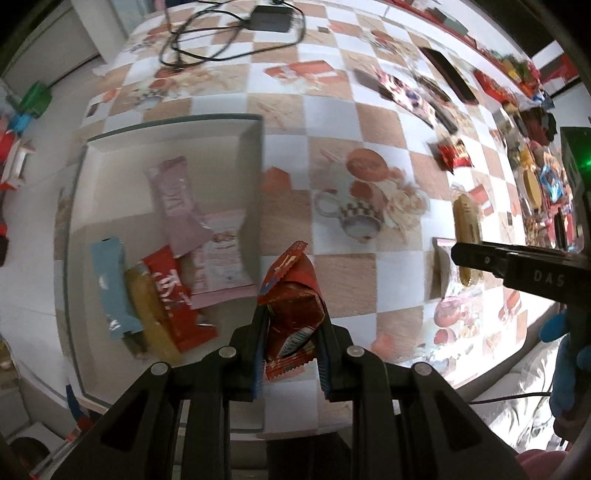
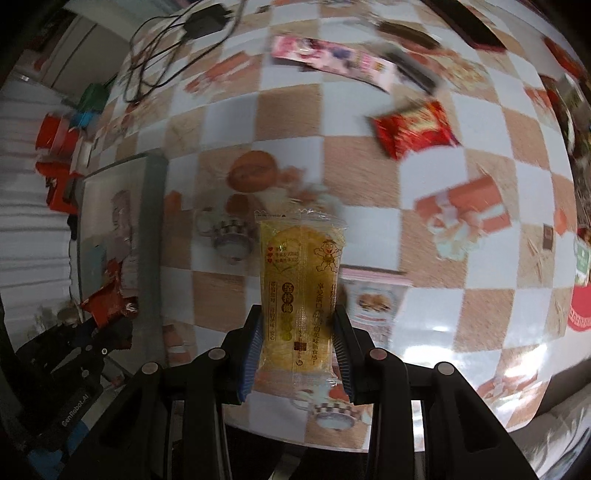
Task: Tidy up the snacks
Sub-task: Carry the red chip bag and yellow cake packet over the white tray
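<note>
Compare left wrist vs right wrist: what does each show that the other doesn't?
Left wrist only: the left gripper shut on a red snack pack, and the tray's contents laid out clearly, including a blue packet.

Right wrist only: the right gripper shut on a clear yellow rice-cracker pack, lettering readable.

Both: the white tray, the checkered tablecloth, a loose red packet and the black adapter with cables.

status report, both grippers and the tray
Left gripper shut on red snack. Right gripper shut on yellow snack. Tray holds several snacks. Nothing in the way.
</note>
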`<action>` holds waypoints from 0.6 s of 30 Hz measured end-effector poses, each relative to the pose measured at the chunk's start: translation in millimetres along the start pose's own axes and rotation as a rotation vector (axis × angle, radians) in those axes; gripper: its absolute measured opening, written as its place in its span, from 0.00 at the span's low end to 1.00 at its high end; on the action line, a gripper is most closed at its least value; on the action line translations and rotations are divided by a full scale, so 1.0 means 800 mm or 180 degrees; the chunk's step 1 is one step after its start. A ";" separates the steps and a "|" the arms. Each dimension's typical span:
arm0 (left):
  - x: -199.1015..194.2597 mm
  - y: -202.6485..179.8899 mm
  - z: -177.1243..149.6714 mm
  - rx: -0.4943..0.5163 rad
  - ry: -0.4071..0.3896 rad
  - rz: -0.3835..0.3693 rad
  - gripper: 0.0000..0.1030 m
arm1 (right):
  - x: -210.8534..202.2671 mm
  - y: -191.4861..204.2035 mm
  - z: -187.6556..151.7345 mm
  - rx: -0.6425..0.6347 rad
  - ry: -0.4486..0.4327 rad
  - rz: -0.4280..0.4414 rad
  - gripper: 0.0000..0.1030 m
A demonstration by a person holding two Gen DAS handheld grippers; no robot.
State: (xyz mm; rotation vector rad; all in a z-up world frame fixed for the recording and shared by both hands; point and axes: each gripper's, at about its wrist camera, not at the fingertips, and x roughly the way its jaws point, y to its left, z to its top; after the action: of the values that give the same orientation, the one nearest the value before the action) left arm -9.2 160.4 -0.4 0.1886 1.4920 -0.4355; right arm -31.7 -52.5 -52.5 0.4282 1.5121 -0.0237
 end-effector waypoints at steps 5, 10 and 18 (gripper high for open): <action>-0.006 0.027 -0.003 -0.0139 -0.0038 0.0044 0.25 | 0.003 0.040 0.010 -0.0195 0.0002 -0.0003 0.37; -0.009 0.053 -0.008 -0.0271 -0.0048 0.0065 0.24 | 0.009 0.081 0.017 -0.0386 0.0019 0.0006 0.37; -0.008 0.095 -0.012 -0.0439 -0.0047 0.0087 0.24 | 0.020 0.139 0.025 -0.0663 0.0063 0.0012 0.37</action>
State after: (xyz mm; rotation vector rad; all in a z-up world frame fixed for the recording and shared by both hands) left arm 11.9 234.2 -5.7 0.0963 1.4973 -0.3103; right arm 19.5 48.8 -38.9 0.2648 1.5155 0.1402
